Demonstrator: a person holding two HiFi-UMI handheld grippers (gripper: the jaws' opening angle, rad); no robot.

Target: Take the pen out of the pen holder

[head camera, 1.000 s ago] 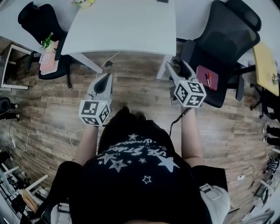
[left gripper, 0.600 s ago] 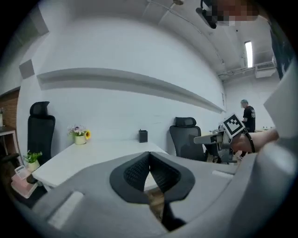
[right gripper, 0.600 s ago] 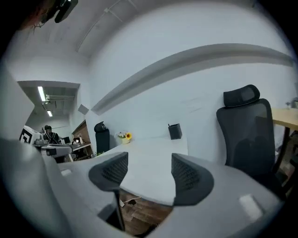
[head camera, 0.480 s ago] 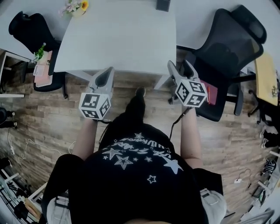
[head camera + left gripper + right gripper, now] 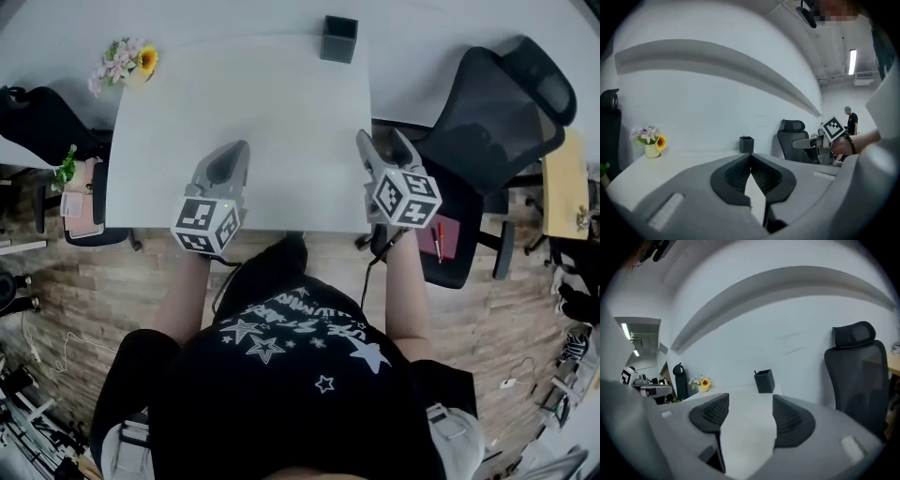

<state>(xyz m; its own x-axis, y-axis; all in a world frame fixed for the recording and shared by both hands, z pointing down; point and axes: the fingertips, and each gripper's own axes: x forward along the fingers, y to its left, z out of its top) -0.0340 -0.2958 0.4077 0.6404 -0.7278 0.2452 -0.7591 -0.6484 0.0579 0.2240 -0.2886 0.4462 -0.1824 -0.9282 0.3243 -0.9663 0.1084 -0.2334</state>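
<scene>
A dark square pen holder (image 5: 338, 38) stands at the far edge of the white table (image 5: 281, 112). It also shows in the left gripper view (image 5: 746, 144) and the right gripper view (image 5: 764, 380), where a thin dark pen tip (image 5: 754, 372) pokes above its rim. My left gripper (image 5: 230, 152) hovers over the table's near left part, jaws closed together with nothing between them (image 5: 750, 157). My right gripper (image 5: 382, 141) hangs over the near right edge, its jaws apart and empty (image 5: 750, 404). Both are well short of the holder.
A small vase of flowers (image 5: 124, 61) sits at the table's far left corner. A black office chair (image 5: 497, 103) stands right of the table, with a red notebook (image 5: 439, 239) on its seat. Another dark chair (image 5: 37, 117) is on the left. The floor is wooden.
The person has stepped up to the table. Both grippers, earlier over the floor, now hang over the tabletop, and the pen holder has come into sight.
</scene>
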